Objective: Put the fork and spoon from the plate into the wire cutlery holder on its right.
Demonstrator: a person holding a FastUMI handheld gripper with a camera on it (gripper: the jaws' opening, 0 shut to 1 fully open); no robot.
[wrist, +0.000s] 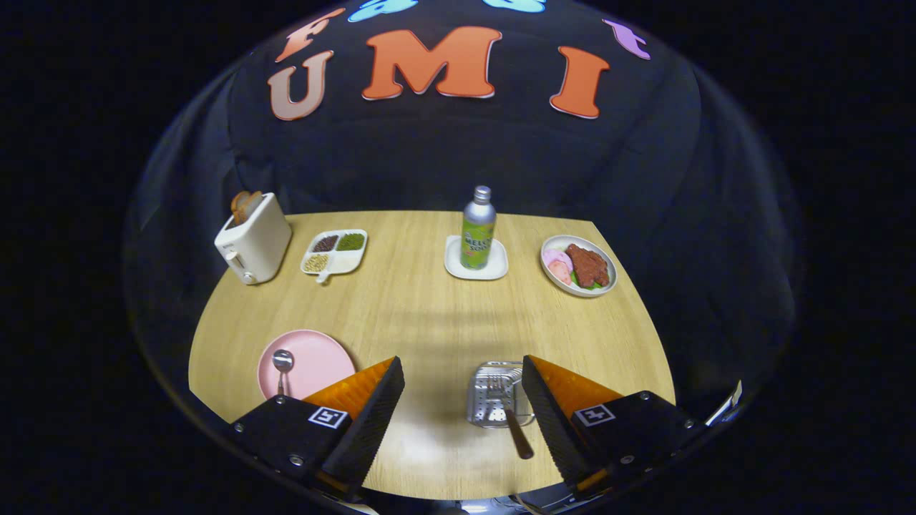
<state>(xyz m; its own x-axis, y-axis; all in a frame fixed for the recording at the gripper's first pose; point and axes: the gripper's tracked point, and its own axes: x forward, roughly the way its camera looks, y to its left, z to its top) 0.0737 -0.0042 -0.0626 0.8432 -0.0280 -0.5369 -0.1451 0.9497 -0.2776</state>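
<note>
Holding the gripper [463, 386] open and empty above the counter [429, 307], we judge the task half done: fork [509, 413] in the wire cutlery holder [494, 404], spoon [282, 366] remaining on the pink plate [318, 357].

Light wooden table [429, 315] stands before black cloth wall [458, 157].

Wooden table [429, 315], set with dishes and a wire holder.

Along the far edge: white toaster [254, 239] at the far left corner, divided snack tray [335, 254], small white square plate [476, 259] under a bottle [478, 227], round food plate [578, 265] toward the far right corner. Near the front edge: pink plate [308, 361] carrying a spoon [282, 366] at left, wire cutlery holder [494, 393] with fork [509, 411] further right.
</note>
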